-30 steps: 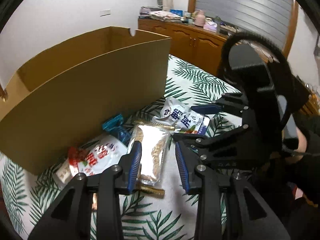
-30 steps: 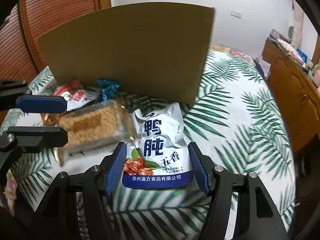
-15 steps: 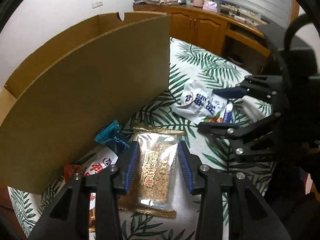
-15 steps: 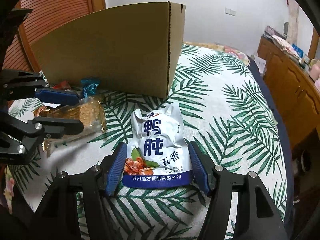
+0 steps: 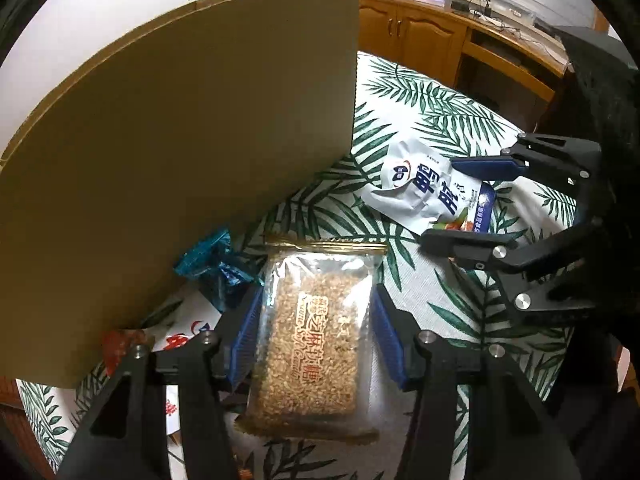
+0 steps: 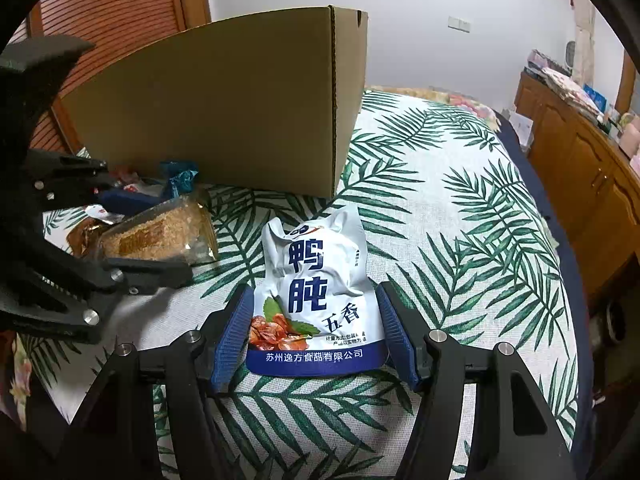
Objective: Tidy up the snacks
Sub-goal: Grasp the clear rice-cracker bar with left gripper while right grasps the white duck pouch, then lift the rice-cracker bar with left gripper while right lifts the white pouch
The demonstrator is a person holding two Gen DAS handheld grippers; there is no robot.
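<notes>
The left hand-held gripper is opening around the sesame bar; the right hand-held gripper is straddling the white pouch, apparently ungripped; either could slip when lifted.

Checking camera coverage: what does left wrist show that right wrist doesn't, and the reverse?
Left wrist only: the left gripper head-on, its jaws opening around the sesame bar; cabinet doors behind the box.

Right wrist only: the right gripper straddling the white pouch, pads at its lower edges; the box's short end face; a slatted wooden door.

Both: box, bar, pouch, blue candy wrapper, red-and-white packet, leaf-print cloth, and each other's gripper from the side.
</notes>
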